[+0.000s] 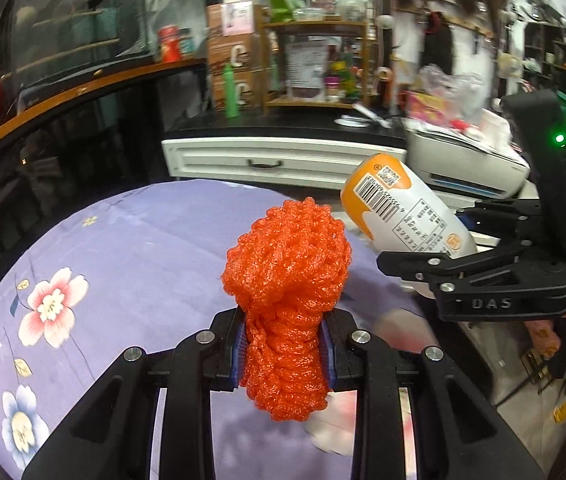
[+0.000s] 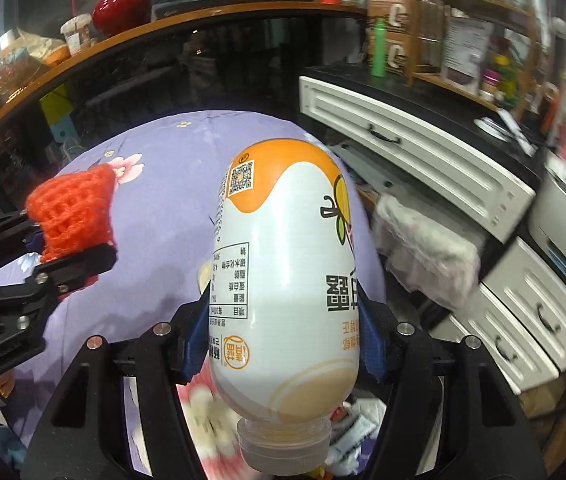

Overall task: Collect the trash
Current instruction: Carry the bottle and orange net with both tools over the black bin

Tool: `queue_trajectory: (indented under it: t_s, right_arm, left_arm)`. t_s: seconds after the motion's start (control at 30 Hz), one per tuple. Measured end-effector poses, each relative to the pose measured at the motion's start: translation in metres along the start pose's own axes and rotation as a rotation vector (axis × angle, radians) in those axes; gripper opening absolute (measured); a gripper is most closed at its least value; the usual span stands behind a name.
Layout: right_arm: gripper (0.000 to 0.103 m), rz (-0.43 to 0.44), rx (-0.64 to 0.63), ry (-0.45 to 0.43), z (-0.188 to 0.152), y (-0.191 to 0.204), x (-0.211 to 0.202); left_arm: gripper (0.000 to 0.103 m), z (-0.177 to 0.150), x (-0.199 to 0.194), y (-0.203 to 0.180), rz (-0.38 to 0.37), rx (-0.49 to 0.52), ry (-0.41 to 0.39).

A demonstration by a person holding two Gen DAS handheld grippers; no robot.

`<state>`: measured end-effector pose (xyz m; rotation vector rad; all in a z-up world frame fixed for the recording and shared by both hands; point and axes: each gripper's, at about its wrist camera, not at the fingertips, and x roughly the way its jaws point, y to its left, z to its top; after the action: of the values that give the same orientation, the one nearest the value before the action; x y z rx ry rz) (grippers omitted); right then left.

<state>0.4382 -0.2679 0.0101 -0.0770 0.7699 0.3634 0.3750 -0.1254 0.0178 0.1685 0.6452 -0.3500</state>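
My left gripper (image 1: 285, 344) is shut on a crumpled orange foam fruit net (image 1: 289, 280) and holds it above the purple flowered tablecloth (image 1: 123, 248). My right gripper (image 2: 283, 332) is shut on a white and orange plastic bottle (image 2: 283, 264), held upside down with its clear cap toward the camera. In the left wrist view the right gripper (image 1: 423, 256) and the bottle (image 1: 403, 212) hang at the table's right edge. In the right wrist view the left gripper (image 2: 71, 240) with the net (image 2: 75, 212) is at the left.
A white drawer cabinet (image 2: 423, 152) with a black top stands behind and to the right of the table. A dark glass counter (image 1: 63, 128) with a wooden rim runs along the back left. A white printer (image 1: 463, 160) sits at the right. White crumpled trash (image 2: 355, 428) lies below the bottle.
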Motion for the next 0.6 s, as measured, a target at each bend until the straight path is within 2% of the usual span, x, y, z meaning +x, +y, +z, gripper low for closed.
queue_trajectory:
  t_s: [0.37, 0.6]
  right_arm:
    - [0.062, -0.069, 0.098, -0.019, -0.085, -0.037, -0.056]
    - [0.062, -0.137, 0.161, 0.013, -0.140, -0.060, -0.057]
  left_arm:
    - [0.029, -0.030, -0.021, -0.081, -0.101, 0.049, 0.020]
    - [0.029, -0.044, -0.025, -0.129, -0.117, 0.106, 0.025]
